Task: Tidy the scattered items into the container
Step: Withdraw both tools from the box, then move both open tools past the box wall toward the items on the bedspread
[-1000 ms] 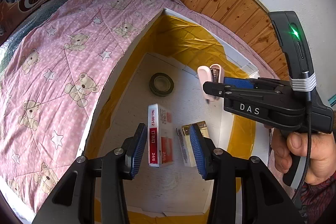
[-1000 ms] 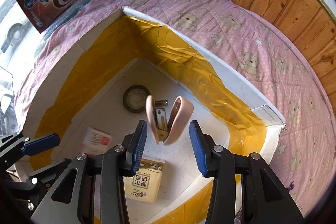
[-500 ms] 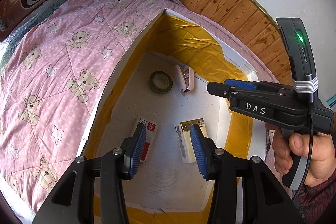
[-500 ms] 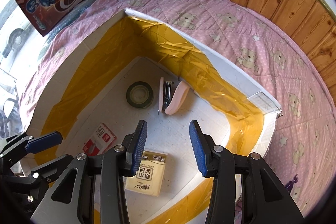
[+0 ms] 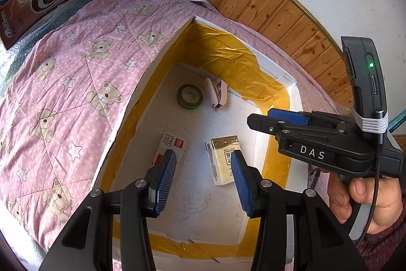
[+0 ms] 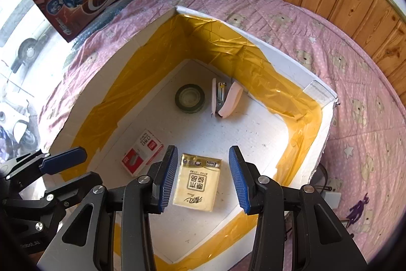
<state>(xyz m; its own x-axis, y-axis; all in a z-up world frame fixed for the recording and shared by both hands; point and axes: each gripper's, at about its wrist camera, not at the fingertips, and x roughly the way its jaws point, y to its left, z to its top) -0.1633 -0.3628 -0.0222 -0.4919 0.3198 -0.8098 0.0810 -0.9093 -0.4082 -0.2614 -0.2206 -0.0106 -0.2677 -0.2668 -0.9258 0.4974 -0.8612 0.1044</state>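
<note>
Held the left claw spread and empty above the white box, with nothing between the pads. Held the right claw spread and empty as well, over the same box.

Found all four items down on the box floor, below and ahead of both claws: tissue pack just under the left claw's right pad, staple box by its left pad, tape roll and pink stapler farther ahead, side by side near the far corner, with the stapler hinged open. Saw bare floor between the near pair and the far pair, and yellow-taped walls rising on every side. Saw a pink quilt lying up against the wall left of the left claw.

From the left view only: the right claw side-on to the right, over the box's right wall, gripped by a hand.

From the right view only: the tissue pack squarely between the pads, the left claw's tip low to the left over the left wall, and a car outside, far to the left.
</note>
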